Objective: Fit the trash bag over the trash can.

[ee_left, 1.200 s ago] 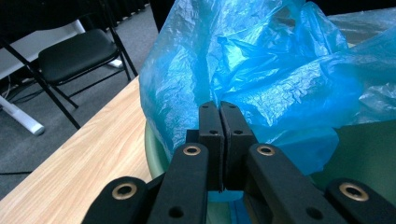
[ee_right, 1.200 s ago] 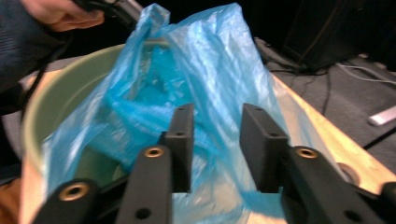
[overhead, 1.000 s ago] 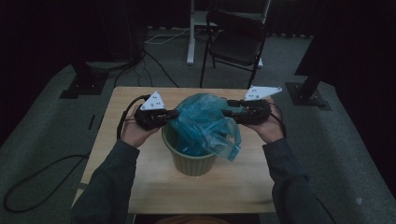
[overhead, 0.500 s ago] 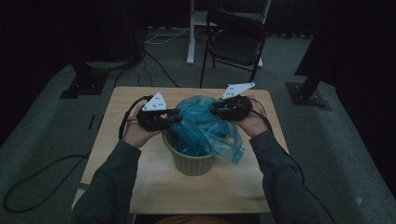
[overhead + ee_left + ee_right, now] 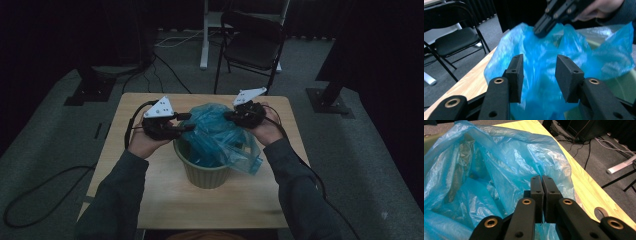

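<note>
Blue bag (image 5: 215,135) in green bin (image 5: 202,172), right gripper (image 5: 231,116) pinching its rim, left gripper (image 5: 187,122) spread — bag between jaws

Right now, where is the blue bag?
In the high view the bag sits mid-table in the green bin, between the two grippers, spilling over the bin's right rim. The right gripper pinches its edge.

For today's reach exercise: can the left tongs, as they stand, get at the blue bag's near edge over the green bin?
Probably yes. The left tongs stand open with the blue bag right in front of them, nothing between. The right tongs are pinched on its far side.
</note>
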The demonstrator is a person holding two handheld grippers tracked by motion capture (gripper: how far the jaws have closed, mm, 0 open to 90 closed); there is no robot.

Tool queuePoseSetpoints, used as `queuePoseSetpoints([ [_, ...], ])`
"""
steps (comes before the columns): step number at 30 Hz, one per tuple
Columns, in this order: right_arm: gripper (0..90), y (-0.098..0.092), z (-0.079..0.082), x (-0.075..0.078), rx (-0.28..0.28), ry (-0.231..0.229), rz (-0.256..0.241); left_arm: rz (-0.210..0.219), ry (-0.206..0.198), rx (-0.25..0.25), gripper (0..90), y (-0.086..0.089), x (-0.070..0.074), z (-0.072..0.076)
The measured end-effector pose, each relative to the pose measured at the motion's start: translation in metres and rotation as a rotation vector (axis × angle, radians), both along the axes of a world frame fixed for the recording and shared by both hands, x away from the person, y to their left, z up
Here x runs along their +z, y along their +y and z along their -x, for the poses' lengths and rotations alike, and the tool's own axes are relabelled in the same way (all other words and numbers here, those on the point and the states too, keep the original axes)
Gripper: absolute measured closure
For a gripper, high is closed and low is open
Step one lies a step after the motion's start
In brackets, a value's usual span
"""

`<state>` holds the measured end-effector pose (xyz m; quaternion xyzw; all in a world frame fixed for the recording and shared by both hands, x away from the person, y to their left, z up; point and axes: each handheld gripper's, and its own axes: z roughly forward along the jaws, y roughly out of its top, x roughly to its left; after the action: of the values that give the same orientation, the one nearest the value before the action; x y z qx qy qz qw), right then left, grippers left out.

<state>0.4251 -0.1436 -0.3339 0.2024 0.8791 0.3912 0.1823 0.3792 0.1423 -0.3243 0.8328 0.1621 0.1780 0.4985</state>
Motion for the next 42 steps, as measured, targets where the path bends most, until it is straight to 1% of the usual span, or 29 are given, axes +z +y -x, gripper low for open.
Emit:
queuePoseSetpoints([
  [3, 88.2, 0.003, 0.002, -0.001, 0.006, -0.002, 0.005, 0.006, 0.004, -0.009, 58.1, -0.010, 0.007, -0.003],
  [5, 88.2, 0.005, 0.003, -0.002, 0.010, -0.005, 0.009, -0.001, 0.010, -0.004, 57.5, -0.017, 0.011, -0.006],
  [7, 88.1, 0.007, 0.004, -0.002, 0.015, -0.003, 0.010, -0.020, 0.008, 0.003, 57.4, -0.026, 0.013, -0.009],
  [8, 88.1, 0.007, 0.004, -0.002, 0.015, -0.003, 0.010, -0.020, 0.008, 0.003, 57.4, -0.026, 0.013, -0.009],
  [9, 88.2, 0.007, 0.004, -0.002, 0.017, -0.004, 0.010, -0.043, 0.007, 0.009, 57.4, -0.033, 0.012, -0.011],
  [10, 88.2, 0.007, 0.005, -0.002, 0.019, -0.009, 0.009, -0.062, 0.001, 0.015, 57.5, -0.036, 0.011, -0.012],
  [12, 88.2, 0.007, 0.006, -0.001, 0.016, -0.014, 0.004, -0.133, -0.004, 0.036, 57.7, -0.046, 0.005, -0.015],
  [13, 88.2, 0.007, 0.006, 0.000, 0.013, -0.016, 0.000, -0.155, -0.008, 0.044, 58.0, -0.048, 0.003, -0.015],
  [15, 88.2, 0.006, 0.006, 0.002, 0.010, -0.021, -0.003, -0.240, -0.025, 0.073, 58.1, -0.057, -0.005, -0.015],
  [16, 88.2, 0.005, 0.006, 0.004, 0.003, -0.026, -0.005, -0.275, -0.043, 0.090, 59.2, -0.060, -0.006, -0.014],
  [17, 88.2, 0.004, 0.006, 0.005, -0.001, -0.029, -0.007, -0.289, -0.053, 0.093, 62.5, -0.061, -0.007, -0.014],
  [18, 88.2, 0.004, 0.006, 0.005, -0.001, -0.029, -0.007, -0.289, -0.053, 0.093, 67.9, -0.061, -0.007, -0.014],
  [19, 88.2, 0.003, 0.006, 0.005, -0.002, -0.030, -0.010, -0.307, -0.063, 0.098, 67.9, -0.062, -0.008, -0.014],
  [20, 87.6, 0.003, 0.006, 0.005, -0.005, -0.027, -0.014, -0.306, -0.061, 0.103, 75.9, -0.063, -0.008, -0.014],
  [21, 87.6, 0.003, 0.006, 0.005, -0.005, -0.027, -0.014, -0.306, -0.061, 0.103, 79.0, -0.063, -0.008, -0.014],
  [22, 81.1, 0.002, 0.007, 0.006, -0.003, -0.033, -0.023, -0.288, -0.057, 0.122, 84.9, -0.060, -0.008, -0.017],
  [23, 78.3, 0.002, 0.008, 0.007, -0.004, -0.037, -0.030, -0.288, -0.057, 0.122, 86.7, -0.060, -0.008, -0.017],
  [24, 75.7, 0.001, 0.009, 0.008, -0.003, -0.043, -0.042, -0.274, -0.050, 0.129, 87.8, -0.057, -0.007, -0.019],
  [26, 73.8, -0.001, 0.012, 0.010, 0.003, -0.061, -0.066, -0.257, -0.049, 0.141, 88.5, -0.054, -0.007, -0.020],
  [28, 73.8, -0.002, 0.014, 0.012, 0.006, -0.069, -0.077, -0.257, -0.049, 0.141, 88.7, -0.054, -0.007, -0.020],
  [29, 75.9, -0.004, 0.018, 0.014, 0.033, -0.081, -0.092, -0.241, -0.051, 0.146, 89.0, -0.051, -0.006, -0.020],
  [31, 77.9, -0.005, 0.021, 0.014, 0.055, -0.074, -0.098, -0.221, -0.049, 0.152, 89.0, -0.048, -0.005, -0.020],
  [33, 79.1, -0.005, 0.022, 0.014, 0.068, -0.070, -0.099, -0.220, -0.050, 0.157, 89.2, -0.047, -0.004, -0.020],
  [35, 80.6, -0.003, 0.028, 0.010, 0.112, -0.044, -0.101, -0.212, -0.051, 0.170, 89.2, -0.046, -0.004, -0.020],
  [38, 78.1, 0.001, 0.030, 0.006, 0.137, -0.027, -0.065, -0.196, -0.050, 0.175, 89.2, -0.045, -0.003, -0.021],
  [39, 78.1, 0.001, 0.030, 0.006, 0.137, -0.027, -0.065, -0.196, -0.050, 0.175, 89.2, -0.045, -0.003, -0.021],
  [40, 76.1, 0.002, 0.030, 0.005, 0.132, -0.029, -0.052, -0.189, -0.050, 0.174, 89.2, -0.045, -0.003, -0.021],
  [41, 73.6, 0.004, 0.028, 0.003, 0.107, -0.028, -0.027, -0.191, -0.051, 0.173, 89.2, -0.045, -0.003, -0.021],
  [42, 72.3, 0.004, 0.027, 0.002, 0.099, -0.025, -0.022, -0.191, -0.052, 0.174, 89.2, -0.044, -0.003, -0.020],
])
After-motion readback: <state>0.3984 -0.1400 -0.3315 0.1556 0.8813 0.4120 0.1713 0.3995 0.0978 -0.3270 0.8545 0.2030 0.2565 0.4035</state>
